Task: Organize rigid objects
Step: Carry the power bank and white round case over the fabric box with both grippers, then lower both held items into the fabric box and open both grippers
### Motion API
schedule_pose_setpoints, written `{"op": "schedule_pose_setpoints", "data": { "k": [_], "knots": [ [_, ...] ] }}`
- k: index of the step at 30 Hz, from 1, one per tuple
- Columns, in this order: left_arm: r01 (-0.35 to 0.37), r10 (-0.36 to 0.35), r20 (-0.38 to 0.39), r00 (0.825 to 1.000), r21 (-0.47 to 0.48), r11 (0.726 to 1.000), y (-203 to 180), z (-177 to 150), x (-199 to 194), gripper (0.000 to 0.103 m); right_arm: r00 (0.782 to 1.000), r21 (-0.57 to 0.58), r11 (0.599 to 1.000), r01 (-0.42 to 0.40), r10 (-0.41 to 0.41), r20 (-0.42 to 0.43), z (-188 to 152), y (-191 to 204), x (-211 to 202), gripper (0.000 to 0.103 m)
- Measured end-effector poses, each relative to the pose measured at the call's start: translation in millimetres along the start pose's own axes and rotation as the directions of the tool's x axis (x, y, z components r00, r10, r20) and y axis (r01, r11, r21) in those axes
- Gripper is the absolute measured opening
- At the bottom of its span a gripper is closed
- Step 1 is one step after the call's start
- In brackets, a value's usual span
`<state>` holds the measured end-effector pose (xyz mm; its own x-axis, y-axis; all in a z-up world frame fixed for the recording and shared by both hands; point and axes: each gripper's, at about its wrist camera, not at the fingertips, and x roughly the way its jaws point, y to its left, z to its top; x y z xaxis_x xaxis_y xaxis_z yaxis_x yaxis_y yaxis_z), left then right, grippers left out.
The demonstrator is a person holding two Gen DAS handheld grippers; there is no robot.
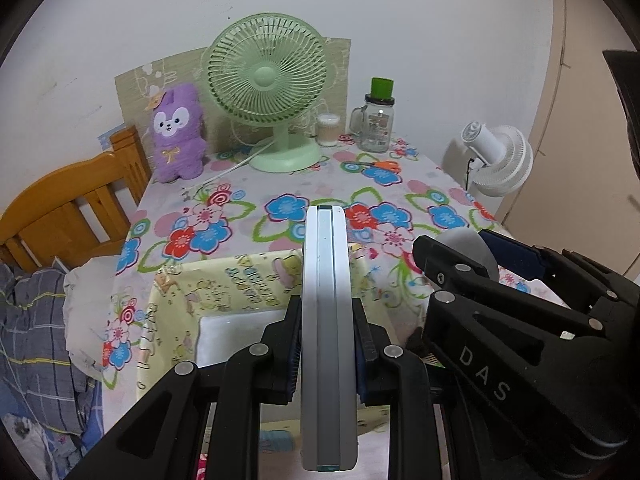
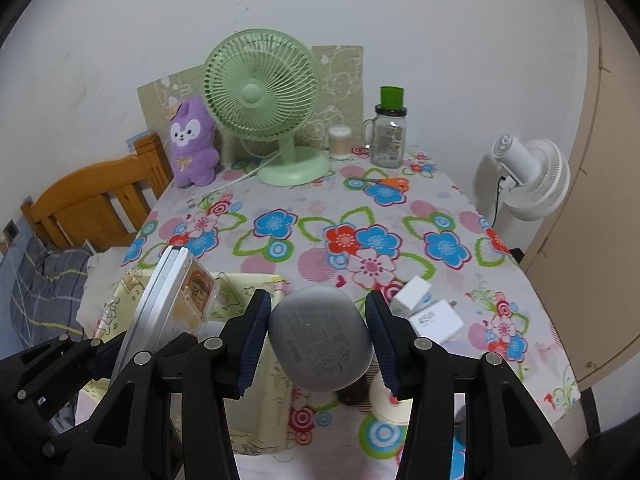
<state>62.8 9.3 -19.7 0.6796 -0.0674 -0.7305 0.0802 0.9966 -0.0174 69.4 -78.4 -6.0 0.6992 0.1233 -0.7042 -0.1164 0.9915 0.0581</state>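
My left gripper (image 1: 327, 354) is shut on a flat white and grey slab-like device (image 1: 327, 320), held on edge above a yellow fabric storage box (image 1: 224, 288) at the table's near left. The device also shows in the right wrist view (image 2: 154, 304), with a clear plastic case (image 2: 196, 296) beside it. My right gripper (image 2: 318, 340) is shut on a grey Redmi earbud case (image 2: 318, 340), held above the table to the right of the box. In the left wrist view the right gripper (image 1: 476, 256) sits at the right with the grey case (image 1: 470, 246).
White chargers (image 2: 424, 308), a dark object and a white round thing (image 2: 390, 398) lie on the floral tablecloth (image 2: 360, 216). At the back stand a green fan (image 2: 264, 104), purple plush (image 2: 192, 144), glass jar (image 2: 388, 136), cup and orange scissors (image 2: 384, 182). A wooden bed frame (image 2: 92, 204) is left, a white fan (image 2: 528, 176) right.
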Motion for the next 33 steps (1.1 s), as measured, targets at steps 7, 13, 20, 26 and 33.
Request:
{"op": "schedule_pose_setpoints", "data": {
  "k": [7, 13, 20, 26, 33],
  "knots": [
    [-0.017, 0.017, -0.016, 1.000, -0.007, 1.000, 17.6, -1.5, 7.3, 0.020, 1.000, -0.010, 1.000, -0.015, 0.014, -0.022, -1.8, 17.4, 14.1, 0.052],
    [-0.029, 0.028, -0.034, 0.999, -0.022, 0.999, 31.5, -3.5, 16.3, 0.020, 0.998, -0.028, 0.999, -0.036, 0.035, -0.043, -1.7, 33.2, 25.6, 0.052],
    [-0.040, 0.038, -0.062, 0.997, -0.032, 0.999, 48.4, -6.1, 28.2, 0.020, 0.996, -0.048, 0.997, -0.055, 0.052, -0.068, -2.6, 49.4, 40.3, 0.052],
    [-0.060, 0.056, -0.081, 0.995, -0.047, 0.997, 61.4, -10.7, 37.1, 0.020, 0.993, -0.065, 0.995, -0.079, 0.072, -0.092, -4.0, 63.6, 53.2, 0.052],
    [-0.075, 0.069, -0.115, 0.991, -0.056, 0.996, 69.4, -17.2, 49.1, 0.021, 0.988, -0.059, 0.993, -0.098, 0.090, -0.124, -7.5, 71.7, 70.6, 0.053]
  ]
}}
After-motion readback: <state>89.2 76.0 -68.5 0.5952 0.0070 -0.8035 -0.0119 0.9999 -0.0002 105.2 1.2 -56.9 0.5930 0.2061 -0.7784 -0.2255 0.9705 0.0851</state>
